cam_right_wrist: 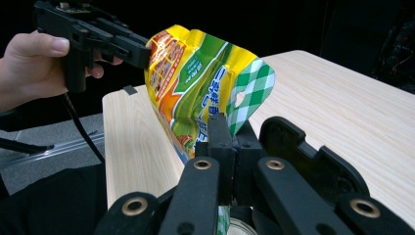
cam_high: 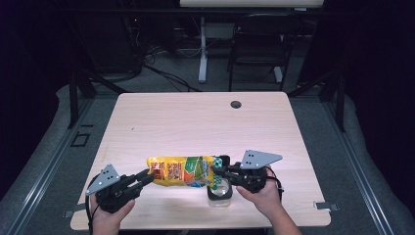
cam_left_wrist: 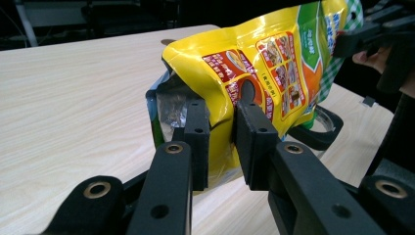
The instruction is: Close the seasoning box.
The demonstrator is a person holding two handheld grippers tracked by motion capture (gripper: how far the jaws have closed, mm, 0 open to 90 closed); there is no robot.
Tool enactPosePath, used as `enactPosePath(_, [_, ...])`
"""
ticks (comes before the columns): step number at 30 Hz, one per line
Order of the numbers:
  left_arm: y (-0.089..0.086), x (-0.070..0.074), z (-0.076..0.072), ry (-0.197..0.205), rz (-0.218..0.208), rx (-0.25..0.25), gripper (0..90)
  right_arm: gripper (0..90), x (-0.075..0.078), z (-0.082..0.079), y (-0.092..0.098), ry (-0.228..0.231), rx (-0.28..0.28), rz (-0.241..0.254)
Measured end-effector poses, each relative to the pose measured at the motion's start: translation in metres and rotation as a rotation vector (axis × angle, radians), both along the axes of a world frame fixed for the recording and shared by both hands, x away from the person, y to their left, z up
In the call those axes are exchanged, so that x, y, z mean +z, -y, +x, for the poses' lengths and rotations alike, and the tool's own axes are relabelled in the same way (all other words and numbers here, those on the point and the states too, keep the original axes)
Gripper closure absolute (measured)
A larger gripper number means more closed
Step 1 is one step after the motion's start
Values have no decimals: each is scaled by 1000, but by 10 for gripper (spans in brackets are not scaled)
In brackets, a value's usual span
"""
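Yellow snack bag held off the wooden table, stretched level between both tools near the front edge. Left gripper clamped on the bag's open, crumpled end, pads pinching the foil either side. Right gripper closed tight on the green-checked sealed end. Clear container with black rim standing on the table directly beneath the right gripper, touching nothing so far as discernible; contents, if any, unreadable in this light.
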State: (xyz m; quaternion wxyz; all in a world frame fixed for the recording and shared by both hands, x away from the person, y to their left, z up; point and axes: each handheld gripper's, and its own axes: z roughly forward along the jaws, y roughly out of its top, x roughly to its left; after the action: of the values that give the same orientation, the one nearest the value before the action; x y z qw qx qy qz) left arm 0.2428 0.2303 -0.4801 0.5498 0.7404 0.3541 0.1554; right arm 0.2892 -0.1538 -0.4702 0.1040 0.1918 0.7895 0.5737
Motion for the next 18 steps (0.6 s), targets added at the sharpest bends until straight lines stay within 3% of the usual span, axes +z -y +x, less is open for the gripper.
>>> enactPosePath(18, [4,10,-5,29,4,-14,770,896,3,-4,-2,-5,-35,-39])
